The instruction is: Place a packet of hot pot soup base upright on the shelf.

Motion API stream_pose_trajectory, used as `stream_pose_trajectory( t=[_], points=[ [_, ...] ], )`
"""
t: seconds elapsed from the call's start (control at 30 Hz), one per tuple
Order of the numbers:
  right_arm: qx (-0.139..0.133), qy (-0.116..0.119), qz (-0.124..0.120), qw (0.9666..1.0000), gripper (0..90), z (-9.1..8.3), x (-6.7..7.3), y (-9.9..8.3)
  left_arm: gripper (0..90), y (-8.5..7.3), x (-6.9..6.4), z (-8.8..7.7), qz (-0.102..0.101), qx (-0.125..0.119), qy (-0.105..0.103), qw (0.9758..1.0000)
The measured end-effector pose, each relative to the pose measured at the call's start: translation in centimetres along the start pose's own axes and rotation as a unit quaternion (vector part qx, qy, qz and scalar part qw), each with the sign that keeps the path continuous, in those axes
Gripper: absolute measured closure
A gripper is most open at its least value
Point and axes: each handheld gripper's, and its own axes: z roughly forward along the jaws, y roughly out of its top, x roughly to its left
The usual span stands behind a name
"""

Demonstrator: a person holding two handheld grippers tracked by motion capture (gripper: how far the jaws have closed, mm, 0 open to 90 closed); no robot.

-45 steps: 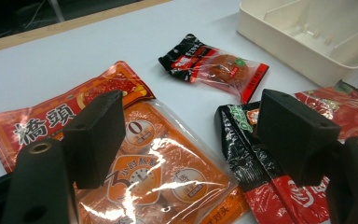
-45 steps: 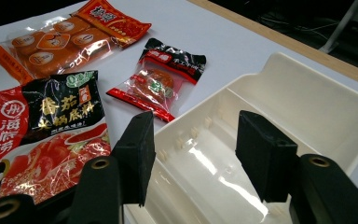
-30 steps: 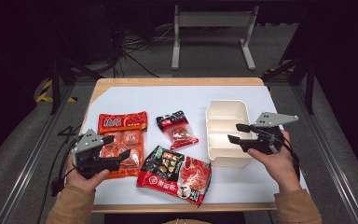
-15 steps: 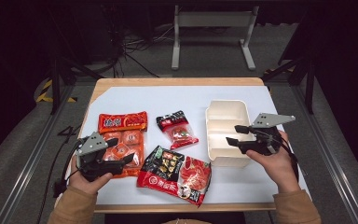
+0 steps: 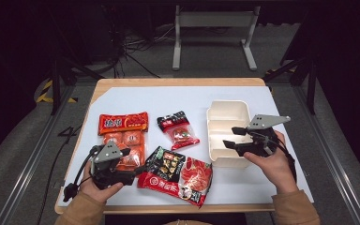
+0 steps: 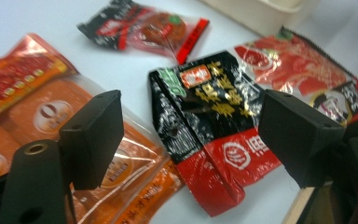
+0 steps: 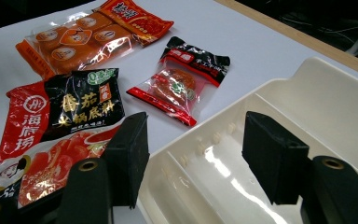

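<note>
left gripper (image 5: 133, 161): lower left of high view, jaws wide apart, empty
nearest target: hotpot base packet (image 5: 178, 174), just right of the jaws, long axis left-right
right gripper (image 5: 232, 137): jaws apart, empty, over tray (image 5: 214, 123)

On the table (image 5: 136, 96), a sausage pack (image 5: 123, 138) lies left, a small snack packet (image 5: 178, 130) in the middle, a divided tray (image 5: 228, 132) right, and a hotpot-base pouch (image 5: 176, 175) nearest the person.

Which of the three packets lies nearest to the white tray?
The small black-and-red packet, the smallest one, with a round red item visible through its wrapper.
</note>
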Motion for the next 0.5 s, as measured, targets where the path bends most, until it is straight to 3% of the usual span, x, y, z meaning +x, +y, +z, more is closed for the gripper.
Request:
stream_pose_trajectory(
  t=[0.17, 0.5],
  points=[
    [0.001, 0.005, -0.003, 1.0, 39.8, 0.2, 0.3, 0.0, 23.0, -0.5, -0.1, 1.2, 0.004, 0.035, -0.012, 0.9993],
    [0.009, 0.011, -0.011, 0.9998, 39.1, 0.9, 0.7, 0.0, 23.0, -1.6, -0.2, 2.8, 0.0, 0.065, -0.028, 0.9975]
  ],
)
